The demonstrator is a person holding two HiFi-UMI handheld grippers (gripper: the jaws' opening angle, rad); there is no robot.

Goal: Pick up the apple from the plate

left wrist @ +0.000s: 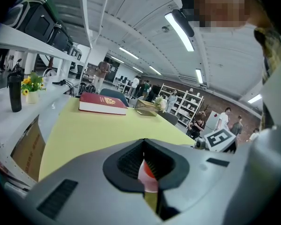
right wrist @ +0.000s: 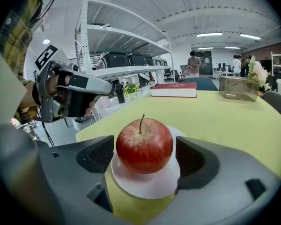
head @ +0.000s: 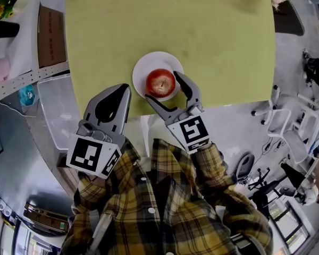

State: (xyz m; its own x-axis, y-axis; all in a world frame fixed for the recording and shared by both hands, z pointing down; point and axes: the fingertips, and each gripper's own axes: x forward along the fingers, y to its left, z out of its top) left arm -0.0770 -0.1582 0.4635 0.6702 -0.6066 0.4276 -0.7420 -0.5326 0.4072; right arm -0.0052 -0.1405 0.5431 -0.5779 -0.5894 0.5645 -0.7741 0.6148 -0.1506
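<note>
Right gripper is open, jaws straddling the apple, one on each side. The apple sits upright, stem up, in the middle of the white plate, which is near the table edge closest to us. In the right gripper view the pads are just beside the apple's flanks. We read a sliver of gap on each side, so no grip yet. The left gripper has its jaws together with nothing held and is parked at the table edge left of the plate, clear of it. We judge the step in hand to be the close-and-lift, and alignment looks good: the apple is roughly centred between the pads, at about their height. To do it well, we'd close slowly and evenly so both pads land around the widest part. Land them too low and we'd clip the plate rim. Land them too high and the round skin squirts out downward. We'd use enough force to stop slip but not bruise the fruit. Then we'd lift straight up, with no drag sideways, so the plate doesn't skate toward the edge. The left gripper is there if the plate needs pinning, though we likely won't need it.
</note>
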